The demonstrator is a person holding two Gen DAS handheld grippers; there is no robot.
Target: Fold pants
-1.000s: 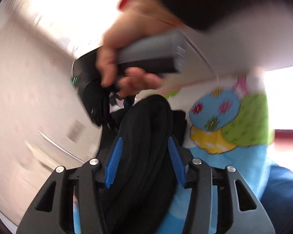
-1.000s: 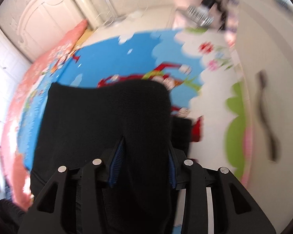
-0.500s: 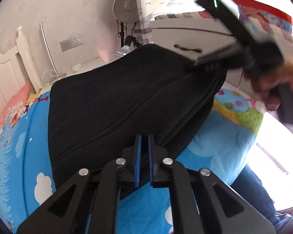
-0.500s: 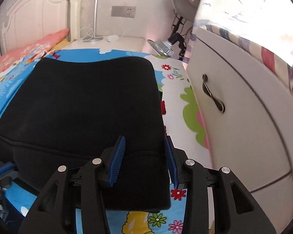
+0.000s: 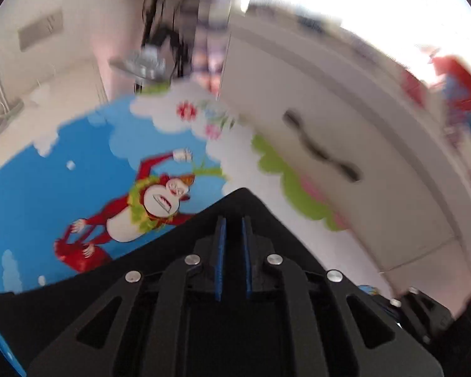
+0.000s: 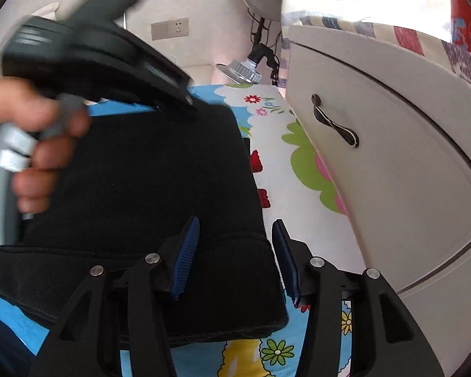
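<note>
Showing the fold being laid down on the mat (image 6: 276, 169), which spreads beside a white cabinet (image 6: 392, 163).

The pants (image 6: 141, 172) now lie on the mat as a flat, doubled black rectangle with its right edge near the cabinet. Half a second ago the same panel hung arched in the air between the two tools, and a second ago it was a bunched roll. The fold has therefore been carried over and set down.

The left gripper (image 6: 185, 100), held in the left hand (image 6: 31, 132), is at the far right corner of the pants, low to the mat. In its own blurred view the pants (image 5: 179, 235) rise to a point at the fingertips of the left gripper (image 5: 232, 223). The pads are drawn almost together there, so it appears clenched on that corner, though the blur hides the cloth in the slit.

The right gripper (image 6: 235, 223) is spread wide over the near right corner, with one pad above the cloth and one outside its edge. It pinches nothing, having released the roll it clasped a second ago.

By this reading the fold is nearly complete. What remains is letting go of the far corner and perhaps smoothing the thick near hem.
</note>
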